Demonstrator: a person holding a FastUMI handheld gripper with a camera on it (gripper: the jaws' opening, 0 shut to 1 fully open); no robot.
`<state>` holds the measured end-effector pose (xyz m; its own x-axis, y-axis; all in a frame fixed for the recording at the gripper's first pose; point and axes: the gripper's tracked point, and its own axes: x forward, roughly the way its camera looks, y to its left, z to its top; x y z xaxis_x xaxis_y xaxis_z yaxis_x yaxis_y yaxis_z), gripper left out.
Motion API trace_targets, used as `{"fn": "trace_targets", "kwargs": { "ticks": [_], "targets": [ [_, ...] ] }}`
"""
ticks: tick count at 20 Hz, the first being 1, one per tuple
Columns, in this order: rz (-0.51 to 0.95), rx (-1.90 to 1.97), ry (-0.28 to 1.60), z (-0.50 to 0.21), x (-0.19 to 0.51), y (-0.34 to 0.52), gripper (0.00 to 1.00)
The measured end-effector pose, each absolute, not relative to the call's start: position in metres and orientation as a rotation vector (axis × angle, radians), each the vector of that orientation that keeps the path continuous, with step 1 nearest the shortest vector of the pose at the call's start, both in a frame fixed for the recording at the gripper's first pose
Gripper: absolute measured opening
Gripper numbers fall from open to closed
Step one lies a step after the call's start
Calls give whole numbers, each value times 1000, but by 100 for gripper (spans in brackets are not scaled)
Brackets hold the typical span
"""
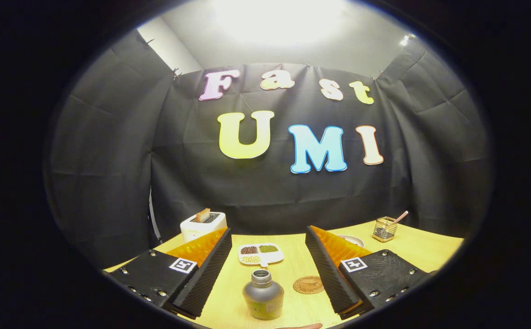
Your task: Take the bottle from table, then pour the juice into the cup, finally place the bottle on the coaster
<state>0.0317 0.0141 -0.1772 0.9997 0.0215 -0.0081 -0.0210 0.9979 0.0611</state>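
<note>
Gripper view: the gripper (265,269) has its jaws wide apart and empty, with the bottle (263,294) upright on the tabletop (293,310) between them, the coaster (308,284) just beside it. Best to advance level, centre the bottle's body, then close squarely below the neck.

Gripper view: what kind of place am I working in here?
Likely a staged kitchen tabletop inside a cloth-walled booth: a wooden table carries a toaster with bread, a divided dish of beans, and a bottle beside a coaster. The gripper is open, the bottle between its fingers.
</note>
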Motion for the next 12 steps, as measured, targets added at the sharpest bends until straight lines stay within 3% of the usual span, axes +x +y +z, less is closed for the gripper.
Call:
{"fn": "trace_targets", "kwargs": {
  "ticks": [12],
  "targets": [
    [52, 16, 68, -279, 55, 30, 98]
  ]
}}
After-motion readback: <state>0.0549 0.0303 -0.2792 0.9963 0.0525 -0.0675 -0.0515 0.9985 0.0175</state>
